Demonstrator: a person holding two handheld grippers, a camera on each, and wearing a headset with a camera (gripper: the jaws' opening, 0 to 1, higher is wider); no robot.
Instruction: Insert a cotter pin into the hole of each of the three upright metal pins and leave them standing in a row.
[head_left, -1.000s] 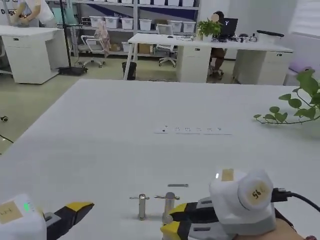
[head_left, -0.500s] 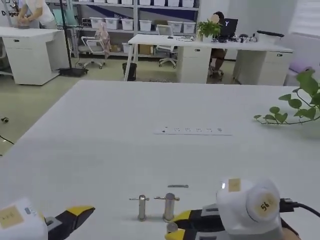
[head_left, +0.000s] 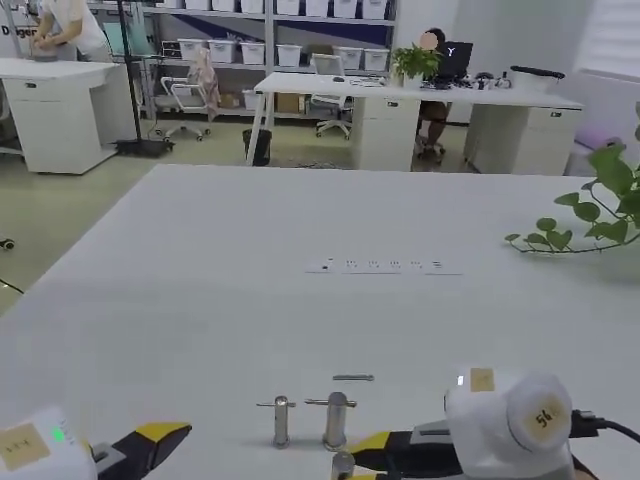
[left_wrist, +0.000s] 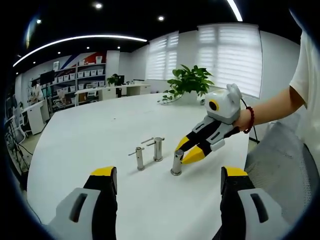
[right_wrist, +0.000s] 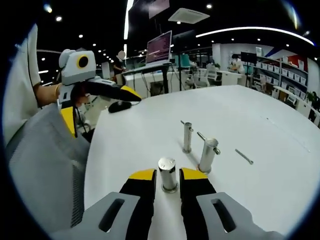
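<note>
The right gripper (right_wrist: 168, 181) had its two yellow-tipped jaws drawn close around an upright bare metal pin (right_wrist: 168, 171), one jaw on each side of it; whether they pressed on it or stood a hair off could not be told. The bare metal pin stood on its base on the white workbench (right_wrist: 260, 125) with nothing through it. In the head view the right gripper (head_left: 362, 452) lay low at the near edge, the bare metal pin (head_left: 343, 463) at its tips. Just beyond it stood a thick pin (right_wrist: 208, 152) and, beside that, a thin pin (right_wrist: 187, 137), both upright, each with a cotter pin crossing it near the top. In the head view the thin pin (head_left: 281, 420) and thick pin (head_left: 337, 418) stood side by side, the bare one nearer the person and just right of the thick one. A loose cotter pin (head_left: 353, 378) lay flat on the workbench (head_left: 200, 300) a little behind them. The left gripper (left_wrist: 169, 175) hovered well to the left with its jaws spread wide and nothing between them, facing the three pins and the right gripper (left_wrist: 190, 149). Farther off, a socket strip (head_left: 385, 265) sat in the tabletop and a potted plant (left_wrist: 187, 82) stood near the far right edge
</note>
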